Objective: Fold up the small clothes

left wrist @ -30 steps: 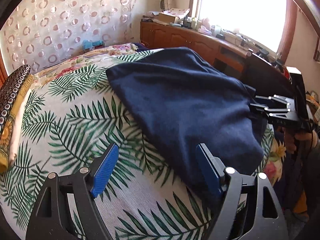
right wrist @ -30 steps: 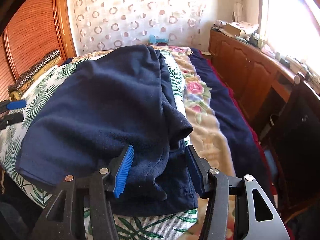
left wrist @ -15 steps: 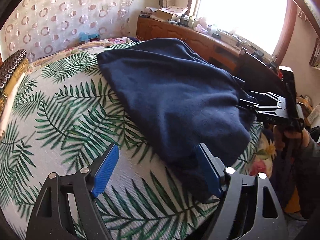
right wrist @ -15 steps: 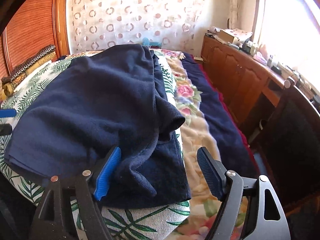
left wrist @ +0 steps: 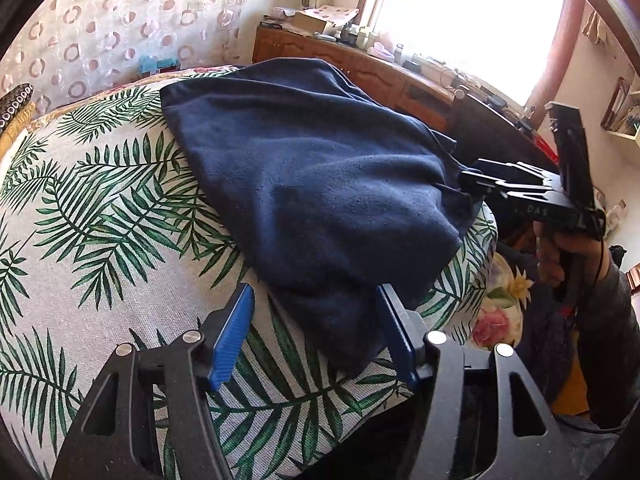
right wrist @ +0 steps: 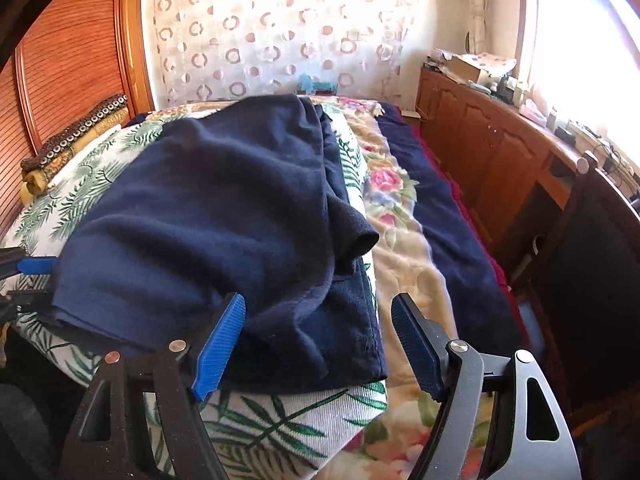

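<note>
A dark navy garment (left wrist: 320,184) lies bunched on the palm-leaf cloth (left wrist: 100,240) that covers the bed. It also shows in the right wrist view (right wrist: 224,220), with a sleeve end (right wrist: 360,240) curled up on its right side. My left gripper (left wrist: 316,332) is open at the garment's near corner, with the cloth's edge between its blue pads. My right gripper (right wrist: 320,340) is open over the garment's near hem, touching nothing I can make out. The right gripper (left wrist: 520,196) also shows in the left wrist view, at the garment's right side.
A floral blanket (right wrist: 400,248) and a navy cover (right wrist: 452,232) lie right of the leaf cloth. A wooden sideboard (right wrist: 500,152) with clutter runs under the window. A wooden headboard (right wrist: 72,60) and patterned pillows (right wrist: 72,136) are at the left. A dark chair (right wrist: 592,260) stands near right.
My right gripper opened wide and let go of the garment's hem. My left gripper moved in toward the garment's near corner, still open. The garment lies slacker.
</note>
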Demonstrator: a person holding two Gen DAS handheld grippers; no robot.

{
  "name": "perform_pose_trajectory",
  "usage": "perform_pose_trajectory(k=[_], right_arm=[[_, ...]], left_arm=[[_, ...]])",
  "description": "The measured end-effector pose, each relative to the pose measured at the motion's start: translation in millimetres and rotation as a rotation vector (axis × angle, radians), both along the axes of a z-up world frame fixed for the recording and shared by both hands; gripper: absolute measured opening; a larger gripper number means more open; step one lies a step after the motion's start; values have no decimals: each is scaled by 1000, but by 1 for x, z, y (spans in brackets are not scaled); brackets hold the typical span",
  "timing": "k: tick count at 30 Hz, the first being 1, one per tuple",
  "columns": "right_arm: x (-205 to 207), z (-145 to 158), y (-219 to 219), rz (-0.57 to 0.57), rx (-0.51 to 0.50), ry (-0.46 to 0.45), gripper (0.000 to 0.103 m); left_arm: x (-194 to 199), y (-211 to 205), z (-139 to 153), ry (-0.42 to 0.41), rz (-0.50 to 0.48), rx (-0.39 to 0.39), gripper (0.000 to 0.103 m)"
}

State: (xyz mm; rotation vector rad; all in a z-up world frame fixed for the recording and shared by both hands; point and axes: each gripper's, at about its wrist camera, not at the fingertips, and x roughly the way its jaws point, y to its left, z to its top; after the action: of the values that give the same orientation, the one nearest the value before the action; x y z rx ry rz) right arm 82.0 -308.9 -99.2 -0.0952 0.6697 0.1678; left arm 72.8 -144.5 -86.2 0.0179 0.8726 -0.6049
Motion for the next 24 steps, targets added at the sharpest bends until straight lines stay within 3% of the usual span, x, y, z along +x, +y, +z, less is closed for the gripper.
perform_pose_trajectory(k=[4, 6, 8, 10, 24], right_arm=[[-11, 5, 4, 9, 0, -18, 77], [-15, 7, 7, 15, 7, -23, 77], [-20, 9, 10, 22, 11, -29, 77], [-25, 11, 14, 35, 16, -32, 77], [-47, 21, 44, 228, 50, -12, 77]], left_arm=[[-1, -1, 0, -8, -4, 2, 60], [-2, -2, -1, -9, -13, 1, 47], [-1, -3, -2, 1, -30, -3, 17], [-2, -5, -2, 5, -52, -8, 9], [23, 1, 74, -138, -45, -108, 5]])
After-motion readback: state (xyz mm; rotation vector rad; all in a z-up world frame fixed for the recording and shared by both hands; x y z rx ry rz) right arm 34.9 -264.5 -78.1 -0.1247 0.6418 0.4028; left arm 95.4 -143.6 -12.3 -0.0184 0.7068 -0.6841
